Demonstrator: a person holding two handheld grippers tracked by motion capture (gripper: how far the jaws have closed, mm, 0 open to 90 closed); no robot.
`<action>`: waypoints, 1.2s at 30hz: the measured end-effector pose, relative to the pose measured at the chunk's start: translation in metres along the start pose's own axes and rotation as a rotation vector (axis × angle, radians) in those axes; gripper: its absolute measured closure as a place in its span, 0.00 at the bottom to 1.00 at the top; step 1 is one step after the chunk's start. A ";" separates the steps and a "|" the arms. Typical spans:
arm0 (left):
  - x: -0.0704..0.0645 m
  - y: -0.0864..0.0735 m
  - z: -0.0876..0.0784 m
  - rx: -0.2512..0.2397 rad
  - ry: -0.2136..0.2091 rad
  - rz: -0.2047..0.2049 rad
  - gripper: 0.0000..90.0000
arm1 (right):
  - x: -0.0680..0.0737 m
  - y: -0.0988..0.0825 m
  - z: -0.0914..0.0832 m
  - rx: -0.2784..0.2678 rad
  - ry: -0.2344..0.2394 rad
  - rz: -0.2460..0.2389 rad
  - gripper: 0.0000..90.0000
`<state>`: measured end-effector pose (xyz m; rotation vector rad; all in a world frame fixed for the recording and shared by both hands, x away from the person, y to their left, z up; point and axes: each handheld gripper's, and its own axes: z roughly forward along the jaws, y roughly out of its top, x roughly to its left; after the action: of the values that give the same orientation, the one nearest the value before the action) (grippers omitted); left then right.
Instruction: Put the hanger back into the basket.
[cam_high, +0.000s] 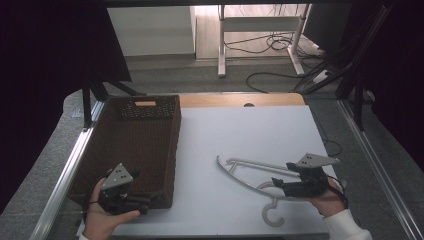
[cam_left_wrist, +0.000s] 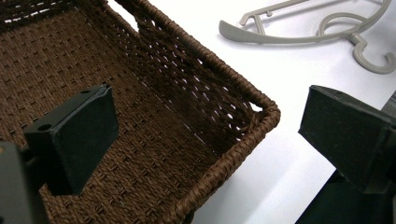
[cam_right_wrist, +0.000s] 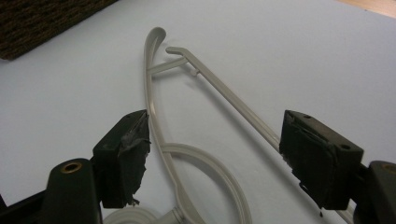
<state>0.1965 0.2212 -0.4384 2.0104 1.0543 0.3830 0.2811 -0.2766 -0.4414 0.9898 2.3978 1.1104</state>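
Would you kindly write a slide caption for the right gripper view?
Open right hand-held gripper straddling a grey plastic hanger lying on the white table.

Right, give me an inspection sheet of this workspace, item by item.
Surface: white table top, flat, with a wooden strip at its far edge.
Job's things: brown wicker basket on the left, nothing seen inside; grey plastic hanger lying flat on the right, hook toward the person.
Clutter: nothing seen on the table.
Grippers: left gripper open, its jaws straddling the basket's near corner; right gripper open, its jaws either side of the hanger, not closed on it.
Cables: loose black cables on the floor beyond the table.
Surroundings: white desk frame behind; dark curtains on both sides; metal rails along the table.
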 end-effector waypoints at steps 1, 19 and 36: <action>0.000 0.000 0.000 0.000 0.001 -0.001 0.05 | 0.000 0.000 -0.001 -0.001 -0.002 -0.001 0.27; -0.003 -0.004 -0.002 -0.003 -0.013 0.007 0.06 | -0.010 0.000 -0.014 0.027 -0.048 -0.013 0.25; 0.002 -0.002 0.003 -0.005 -0.033 0.005 0.06 | -0.029 -0.008 -0.034 0.154 -0.006 -0.034 0.39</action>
<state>0.1982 0.2218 -0.4418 2.0086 1.0274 0.3533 0.2799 -0.3192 -0.4254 0.9941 2.5164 0.9214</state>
